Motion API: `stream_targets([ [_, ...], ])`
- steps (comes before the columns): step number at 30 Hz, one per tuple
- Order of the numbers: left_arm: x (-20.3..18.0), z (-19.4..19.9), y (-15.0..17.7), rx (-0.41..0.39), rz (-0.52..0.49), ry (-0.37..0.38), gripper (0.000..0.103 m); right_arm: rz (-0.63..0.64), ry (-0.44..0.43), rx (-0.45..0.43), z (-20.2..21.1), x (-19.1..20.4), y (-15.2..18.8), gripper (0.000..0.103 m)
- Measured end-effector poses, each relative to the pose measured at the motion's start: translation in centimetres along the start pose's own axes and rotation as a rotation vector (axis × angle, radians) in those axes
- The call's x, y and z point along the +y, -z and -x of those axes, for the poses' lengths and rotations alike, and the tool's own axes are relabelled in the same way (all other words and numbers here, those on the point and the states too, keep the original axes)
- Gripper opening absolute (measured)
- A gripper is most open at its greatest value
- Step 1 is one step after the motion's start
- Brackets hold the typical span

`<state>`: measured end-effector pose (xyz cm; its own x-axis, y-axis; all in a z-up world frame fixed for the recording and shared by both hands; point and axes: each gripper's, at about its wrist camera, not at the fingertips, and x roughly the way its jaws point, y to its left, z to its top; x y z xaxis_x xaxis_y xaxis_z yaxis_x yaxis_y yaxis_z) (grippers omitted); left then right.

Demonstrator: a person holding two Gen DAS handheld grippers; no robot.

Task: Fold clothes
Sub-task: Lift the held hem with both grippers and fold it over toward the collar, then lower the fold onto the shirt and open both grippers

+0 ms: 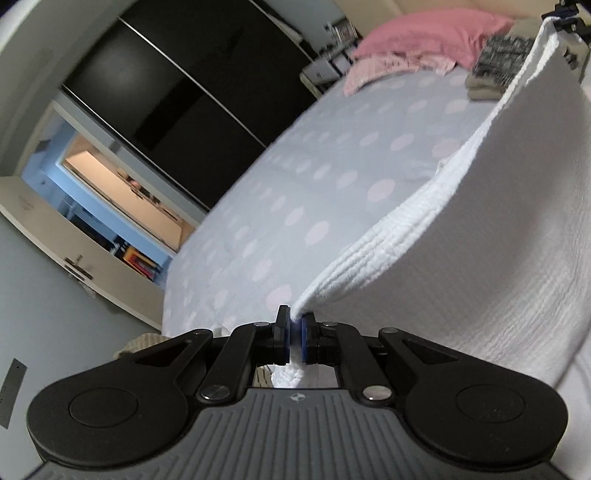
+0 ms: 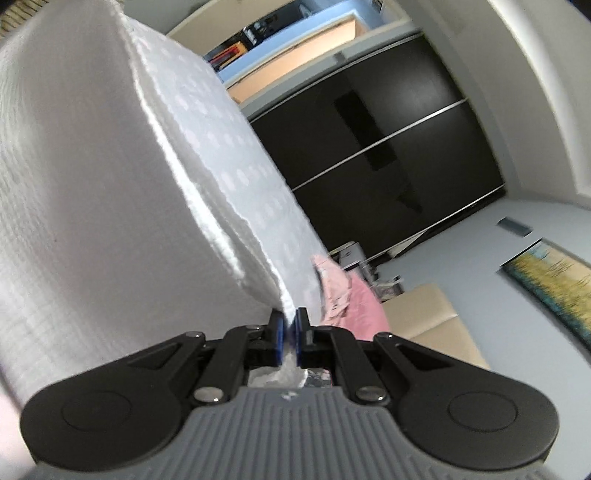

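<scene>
A white textured cloth (image 1: 461, 236) hangs stretched between my two grippers above the bed. My left gripper (image 1: 294, 325) is shut on one corner of it, and a bunch of the fabric shows behind the blue pads. In the right wrist view the same white cloth (image 2: 81, 206) fills the left side, and my right gripper (image 2: 290, 325) is shut on its other corner. The right gripper also shows small at the top right corner of the left wrist view (image 1: 565, 14), holding the far end of the cloth's upper edge.
A bed with a pale blue dotted cover (image 1: 295, 192) lies under the cloth. A pink pillow (image 1: 428, 33), pink garments (image 1: 391, 66) and a dark patterned folded stack (image 1: 498, 66) sit at its head. Dark sliding wardrobe doors (image 2: 388, 155) stand beside the bed. A painting (image 2: 554, 284) hangs on the wall.
</scene>
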<state>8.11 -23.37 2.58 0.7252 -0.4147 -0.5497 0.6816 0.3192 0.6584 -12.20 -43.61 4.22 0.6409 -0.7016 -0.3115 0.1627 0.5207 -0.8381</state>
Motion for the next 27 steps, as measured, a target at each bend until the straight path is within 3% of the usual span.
stream_targets([
  [7,0.1,-11.4,-2.0,0.124,0.007,0.05,0.003,-0.008,-0.057,0.086,-11.6,1.4,-3.7,0.006],
  [15,-2.5,-22.5,-0.6,0.258,0.032,0.113,0.004,-0.091,-0.191,0.217,-23.0,5.9,-3.8,0.007],
  [19,-2.6,-25.5,0.3,0.298,0.106,0.146,0.012,-0.109,-0.23,0.258,-24.5,8.4,-2.6,0.008],
  [21,-2.5,-26.3,0.6,0.304,0.147,0.147,0.015,-0.132,-0.235,0.275,-25.4,8.7,-2.2,0.014],
  [23,-2.2,-26.4,1.0,0.302,0.186,0.131,0.022,-0.166,-0.23,0.289,-26.3,8.6,-2.1,0.027],
  [27,-0.9,-25.9,0.6,0.303,0.243,0.088,0.031,-0.259,-0.217,0.318,-29.2,7.3,-2.5,0.03],
])
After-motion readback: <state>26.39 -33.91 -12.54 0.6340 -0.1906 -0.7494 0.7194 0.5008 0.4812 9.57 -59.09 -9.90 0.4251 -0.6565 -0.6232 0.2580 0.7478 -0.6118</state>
